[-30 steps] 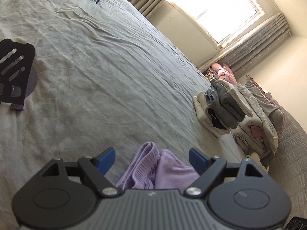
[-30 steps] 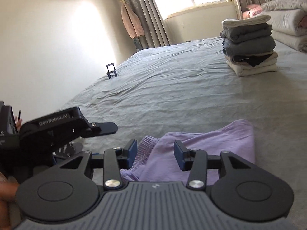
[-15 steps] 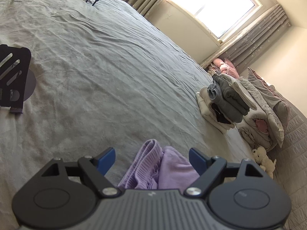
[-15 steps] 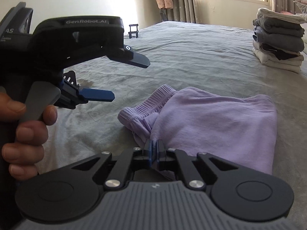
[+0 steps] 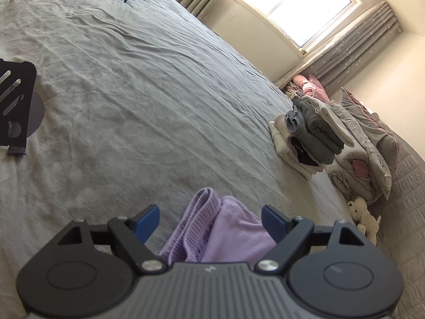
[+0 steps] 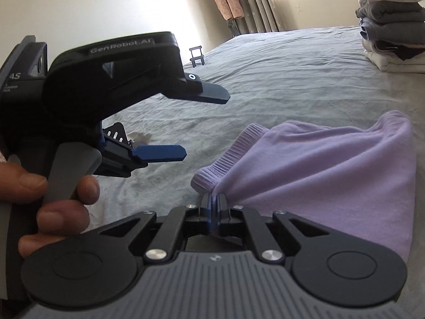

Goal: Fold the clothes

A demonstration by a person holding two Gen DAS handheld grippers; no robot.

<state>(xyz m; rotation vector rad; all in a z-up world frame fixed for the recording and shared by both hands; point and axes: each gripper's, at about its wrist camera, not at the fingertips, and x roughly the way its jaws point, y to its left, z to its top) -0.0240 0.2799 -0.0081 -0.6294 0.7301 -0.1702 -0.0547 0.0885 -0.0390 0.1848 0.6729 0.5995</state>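
Right gripper now pinches the shorts' near edge

The right gripper (image 6: 213,207), half open a second ago, has clamped onto the near edge of the purple shorts (image 6: 332,172) by the ribbed waistband, so the cloth tents toward it, ready to lift into a fold. The left gripper (image 5: 211,219) still hangs wide over the waistband, gripping nothing. Far right on the bed (image 5: 146,93), the stack (image 5: 310,133) of folded clothes waits.

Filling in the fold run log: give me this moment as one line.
right gripper: shut on ribbed waistband of lilac knit shorts | left gripper: open, empty | grey bedsheet: shorts lying on it
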